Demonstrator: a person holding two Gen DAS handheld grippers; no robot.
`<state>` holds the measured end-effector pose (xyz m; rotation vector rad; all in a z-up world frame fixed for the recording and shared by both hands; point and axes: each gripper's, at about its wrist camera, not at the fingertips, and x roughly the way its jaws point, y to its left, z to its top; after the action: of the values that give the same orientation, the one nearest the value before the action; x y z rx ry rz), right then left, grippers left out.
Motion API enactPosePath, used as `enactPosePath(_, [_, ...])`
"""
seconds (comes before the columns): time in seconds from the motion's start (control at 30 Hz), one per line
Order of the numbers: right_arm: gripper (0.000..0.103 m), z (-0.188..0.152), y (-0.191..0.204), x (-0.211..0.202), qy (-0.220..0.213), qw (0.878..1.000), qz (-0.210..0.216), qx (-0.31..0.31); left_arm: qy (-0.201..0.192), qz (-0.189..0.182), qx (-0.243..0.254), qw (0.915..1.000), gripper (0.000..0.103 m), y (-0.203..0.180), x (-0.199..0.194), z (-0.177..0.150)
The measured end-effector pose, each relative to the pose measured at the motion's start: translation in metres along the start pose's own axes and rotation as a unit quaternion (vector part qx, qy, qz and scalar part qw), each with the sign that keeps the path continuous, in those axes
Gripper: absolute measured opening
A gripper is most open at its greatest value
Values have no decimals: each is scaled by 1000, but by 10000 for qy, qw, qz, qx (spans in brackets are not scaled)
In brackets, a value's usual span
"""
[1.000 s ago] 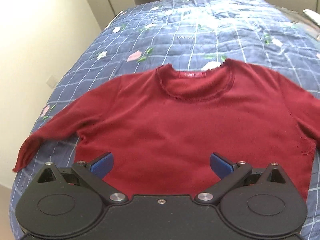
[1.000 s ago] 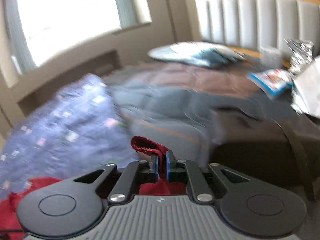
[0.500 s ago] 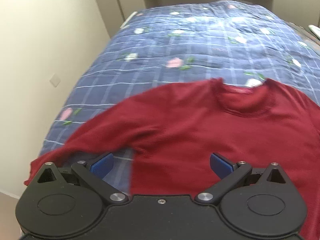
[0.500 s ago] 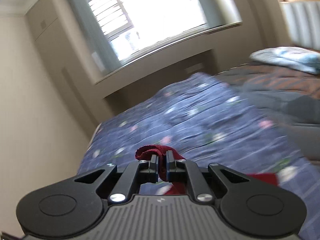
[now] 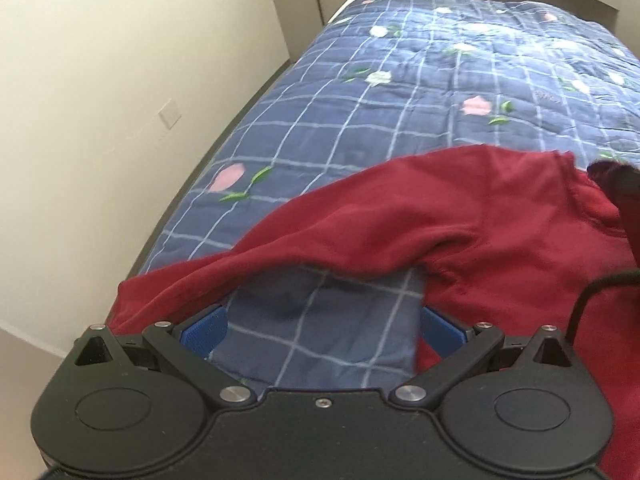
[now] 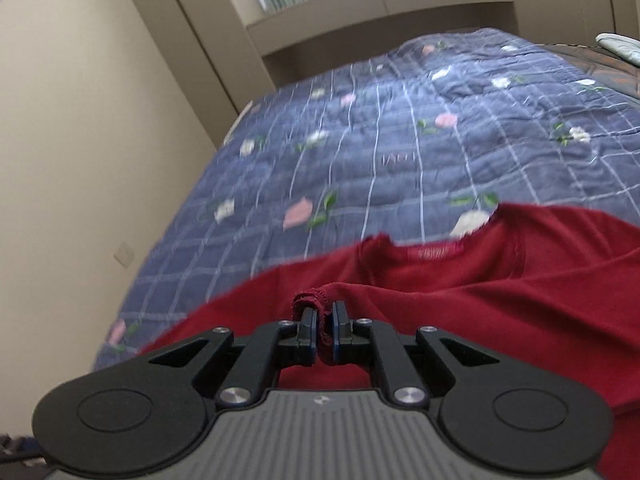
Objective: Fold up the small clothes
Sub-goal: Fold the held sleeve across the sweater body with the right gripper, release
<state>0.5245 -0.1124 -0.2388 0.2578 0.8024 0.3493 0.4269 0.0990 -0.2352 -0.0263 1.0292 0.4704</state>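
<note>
A dark red long-sleeved sweater (image 5: 400, 216) lies face up on a blue checked floral quilt (image 5: 400, 100). My left gripper (image 5: 322, 320) is open, low over the bare quilt in the gap between the sweater's left sleeve and its body, with nothing between its pads. My right gripper (image 6: 325, 330) holds the other sleeve's cuff (image 6: 308, 298) over the sweater (image 6: 480, 280), just short of the neckline. Its jaws are opening, with the cuff still pinched between the pads. That cuff and finger also show at the right edge of the left wrist view.
The quilt (image 6: 400, 140) runs far ahead to a window recess. A cream wall with a socket plate (image 5: 170, 114) lies close along the bed's left edge. A black cable (image 5: 592, 292) loops at the right. A pillow (image 6: 620, 44) lies at the far right.
My left gripper slid left, from over the sweater's chest to over the left armpit gap. My right gripper swung the cuff from the room side across onto the sweater's body.
</note>
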Motion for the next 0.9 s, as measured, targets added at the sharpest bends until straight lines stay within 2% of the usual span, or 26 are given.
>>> enactPosePath(0.03, [23, -3, 1, 3, 61, 10000, -16, -39, 27, 12, -14, 10000, 102, 1, 2, -1])
enactPosePath(0.1, [44, -9, -1, 1, 132, 9998, -1, -127, 52, 6, -32, 10000, 102, 1, 3, -3])
enactPosePath(0.13, [61, -13, -1, 1, 148, 9997, -18, -199, 58, -9, -33, 10000, 102, 0, 3, -3])
enactPosePath(0.27, [91, -24, -16, -17, 180, 9991, 118, -378, 19, -119, -3, 9999, 102, -10, 0, -2])
enactPosePath(0.37, [99, -35, -33, -43, 107, 9978, -97, -642, -32, -250, 7, 9997, 102, -21, -1, 1])
enactPosePath(0.43, [103, -45, -50, -63, 31, 9951, -574, -808, -66, -383, 19, 9992, 102, -31, -2, 3])
enactPosePath(0.53, [103, -59, -80, -87, -58, 9859, -1416, -889, -88, -590, 97, 9982, 102, -52, 0, 6])
enactPosePath(0.6, [103, -69, -103, -98, -63, 9733, -2142, -819, -172, -724, 187, 9971, 102, -69, 2, 8])
enactPosePath(0.7, [103, -82, -142, -103, 130, 9454, -3203, -589, -332, -687, 360, 9964, 102, -100, 6, 12])
enactPosePath(0.77, [103, -87, -164, -107, 140, 9363, -3485, -417, -351, -593, 473, 9965, 102, -119, 9, 15])
enactPosePath(0.83, [102, -89, -179, -109, 18, 9354, -3516, -365, -277, -594, 552, 9963, 102, -134, 15, 18])
enactPosePath(0.9, [96, -90, -185, -107, -156, 9363, -3462, -569, -183, -578, 592, 9964, 102, -146, 21, 19])
